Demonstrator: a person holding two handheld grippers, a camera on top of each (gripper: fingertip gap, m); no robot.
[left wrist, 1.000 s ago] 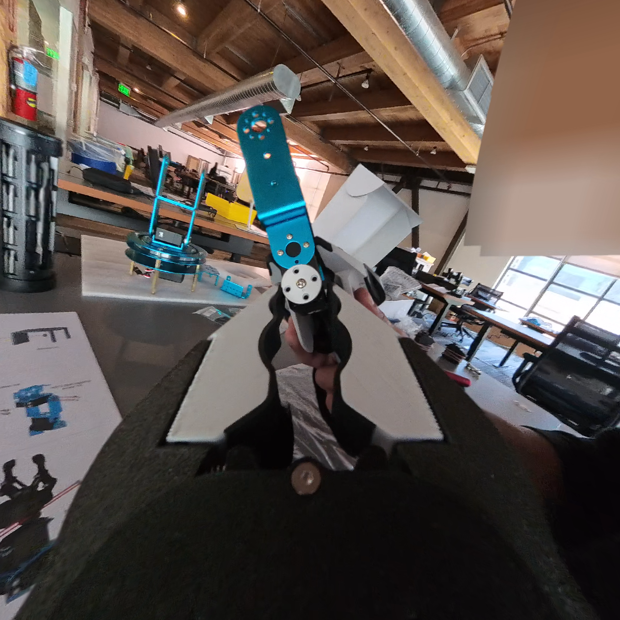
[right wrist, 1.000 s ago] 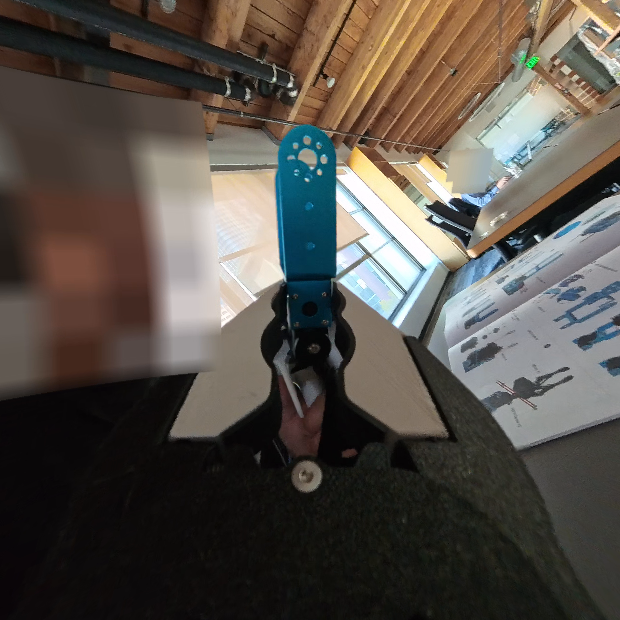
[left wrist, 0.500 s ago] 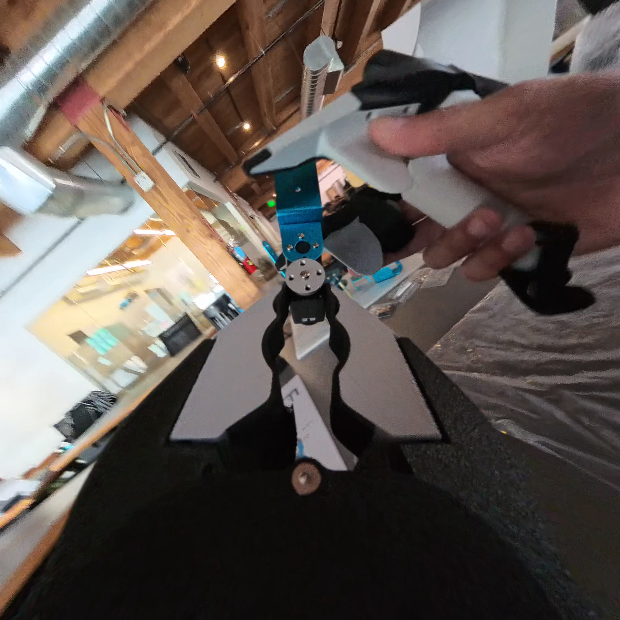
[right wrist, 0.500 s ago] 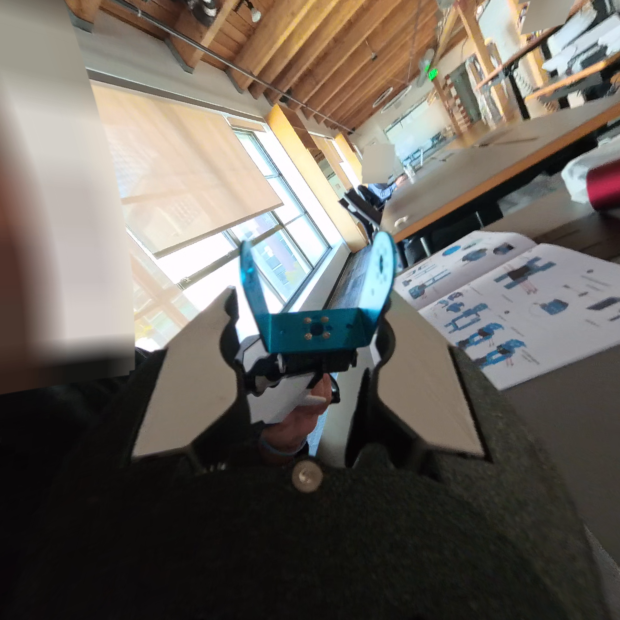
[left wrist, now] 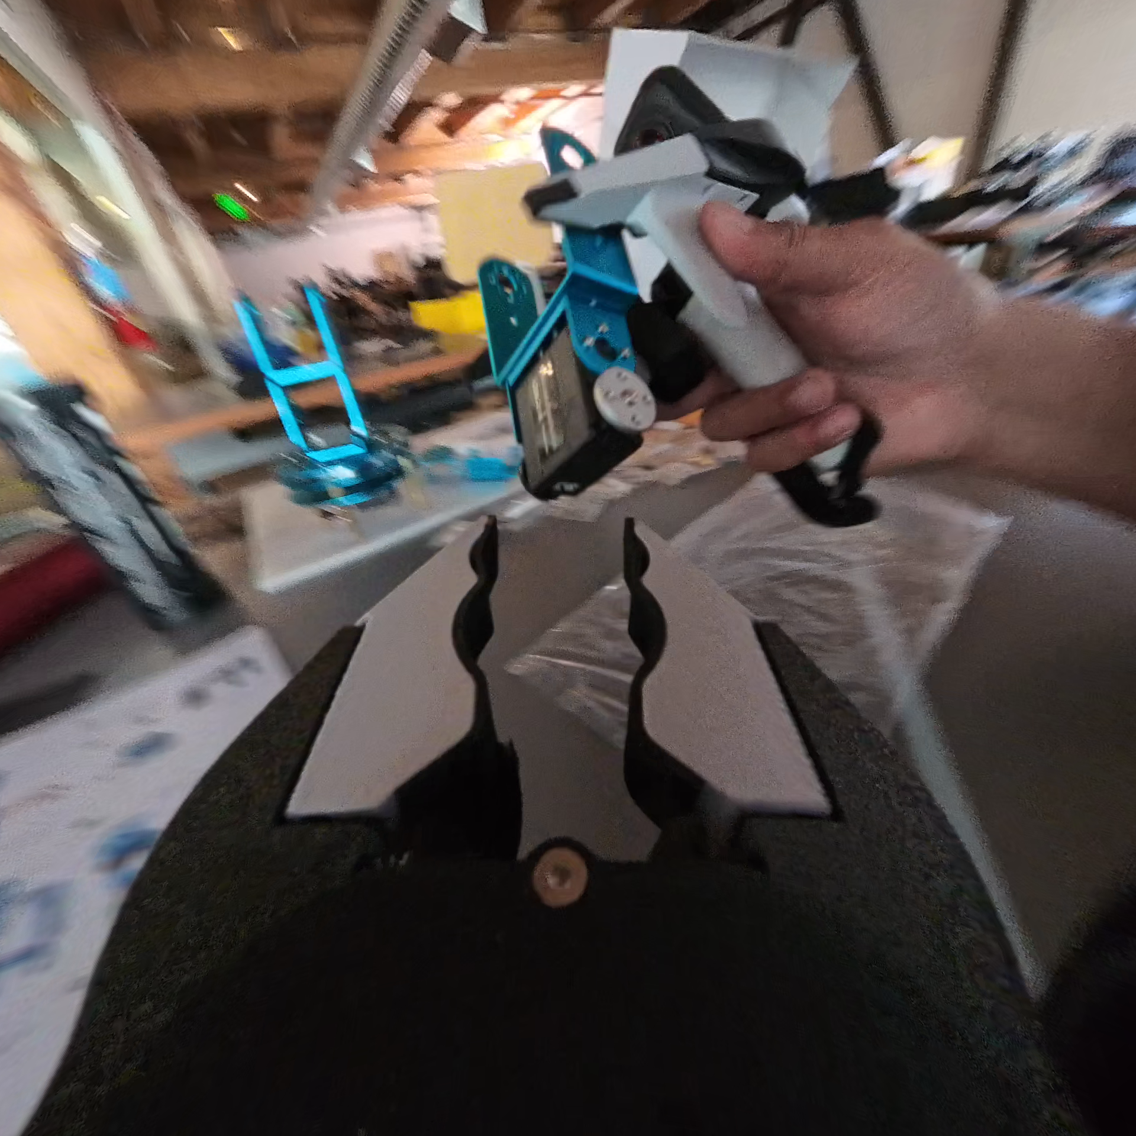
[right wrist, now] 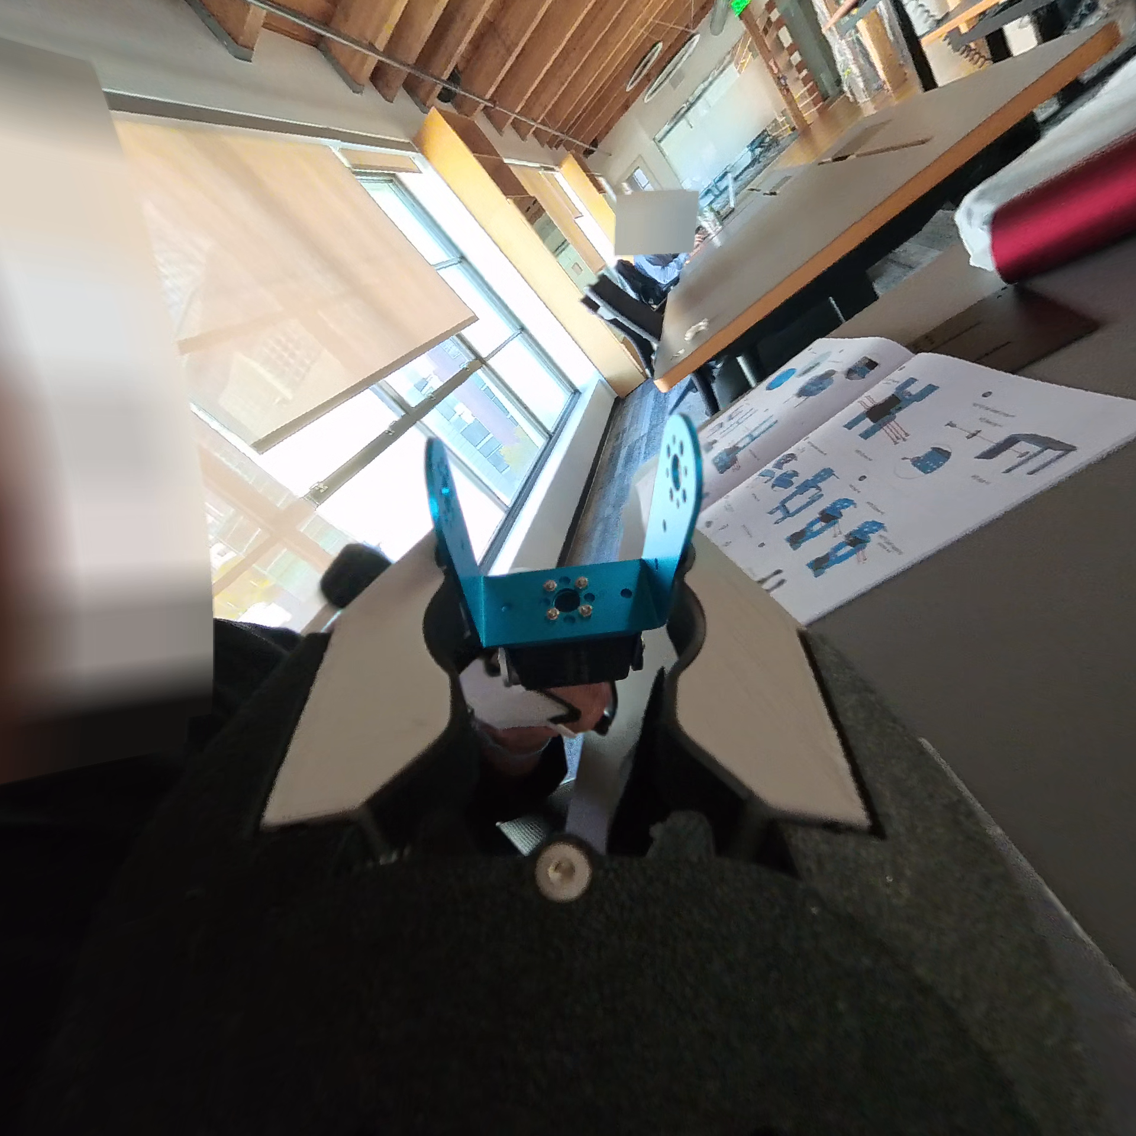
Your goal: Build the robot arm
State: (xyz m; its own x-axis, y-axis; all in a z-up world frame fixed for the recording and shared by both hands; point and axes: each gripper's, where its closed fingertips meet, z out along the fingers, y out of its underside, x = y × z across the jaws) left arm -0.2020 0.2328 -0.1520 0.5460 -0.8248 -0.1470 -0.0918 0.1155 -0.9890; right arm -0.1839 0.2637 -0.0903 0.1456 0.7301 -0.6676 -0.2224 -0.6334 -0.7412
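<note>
My left gripper (left wrist: 556, 530) is open and empty, its jaws well apart, just below a black servo (left wrist: 565, 424) with a silver round horn (left wrist: 624, 406). The servo is mounted on a blue U-shaped metal bracket (left wrist: 522, 319). A hand (left wrist: 860, 344) holds my right gripper (left wrist: 584, 264), which grips that assembly in the air. In the right wrist view my right gripper (right wrist: 562, 578) is shut across the blue bracket (right wrist: 559, 605), its two perforated arms pointing away. The servo (right wrist: 571, 667) hangs just under the bracket. The left wrist view is blurred.
A blue round base with an upright blue frame (left wrist: 319, 430) stands on a white sheet at the back left. A printed instruction sheet (left wrist: 123, 768) lies at left and also shows in the right wrist view (right wrist: 891, 479). A clear plastic bag (left wrist: 768, 602) lies at right. A red cylinder (right wrist: 1069, 240) lies far right. My right fingertips sit around 8 cm from my left ones.
My left gripper has let go of the servo, opened and drawn back below it. My right gripper went from pinching the bracket edge-on to gripping it across its width.
</note>
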